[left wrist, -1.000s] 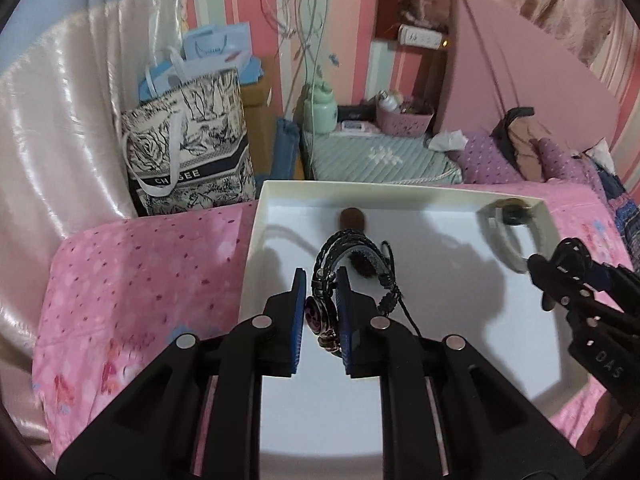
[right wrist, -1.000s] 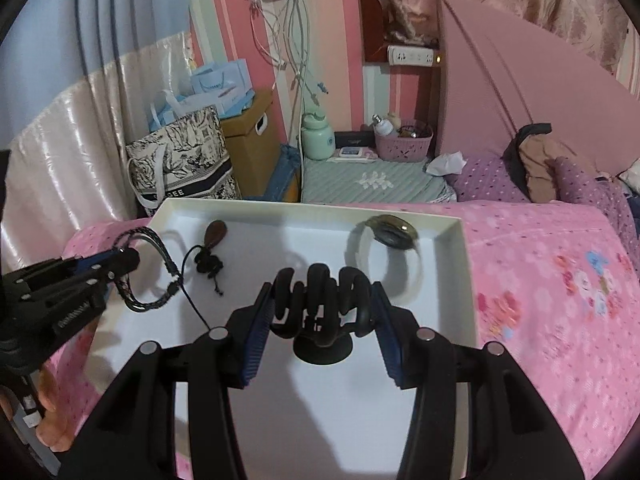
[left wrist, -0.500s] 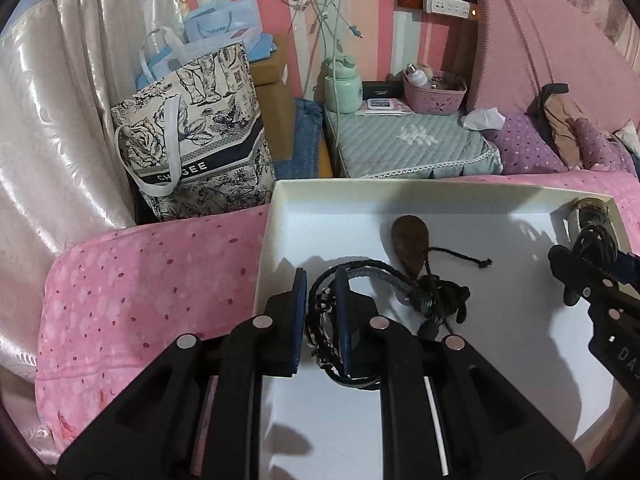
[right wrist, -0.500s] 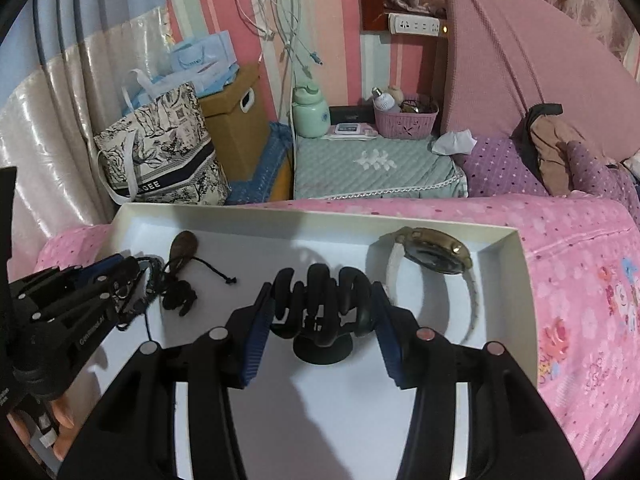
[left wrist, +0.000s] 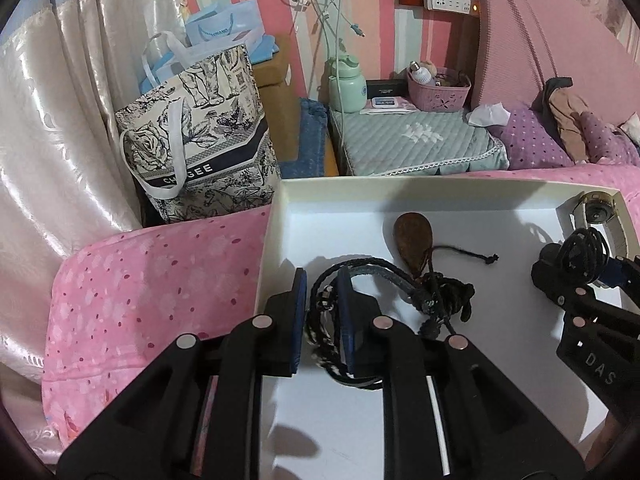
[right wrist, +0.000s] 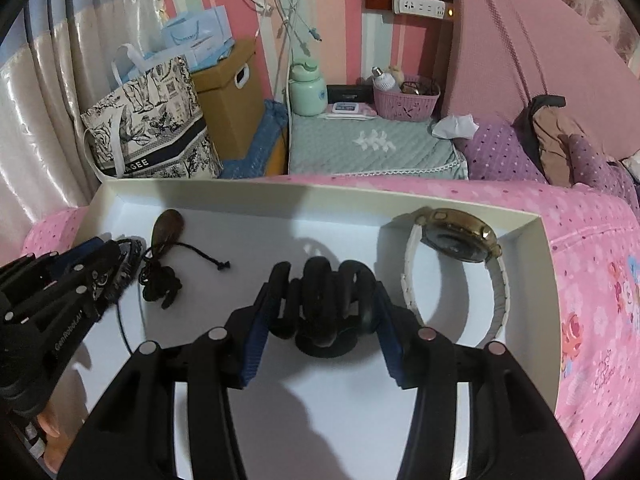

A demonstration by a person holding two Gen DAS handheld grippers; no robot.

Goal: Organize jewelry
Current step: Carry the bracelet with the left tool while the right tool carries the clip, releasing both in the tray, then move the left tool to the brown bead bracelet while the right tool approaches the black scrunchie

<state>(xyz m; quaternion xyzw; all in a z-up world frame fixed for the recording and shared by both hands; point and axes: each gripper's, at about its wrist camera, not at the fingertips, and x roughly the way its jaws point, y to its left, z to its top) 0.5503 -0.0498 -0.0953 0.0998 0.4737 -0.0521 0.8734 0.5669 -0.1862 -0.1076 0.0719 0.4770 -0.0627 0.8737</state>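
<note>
Both grippers are sinking into the white tray (left wrist: 276, 216); the left gripper (left wrist: 322, 316) is opening, laying its braided bracelets (left wrist: 360, 276) on the floor.

Left black two-finger gripper with blue pads (left wrist: 322, 312) points steeply down, jaws opening slightly from a narrow gap, black braided cord bracelet (left wrist: 360, 276) between the pads. Right black two-finger gripper with blue pads (right wrist: 320, 316) points equally steeply down, jaws about half spread, clamped on a black coiled stand-like piece (right wrist: 324, 300).
</note>
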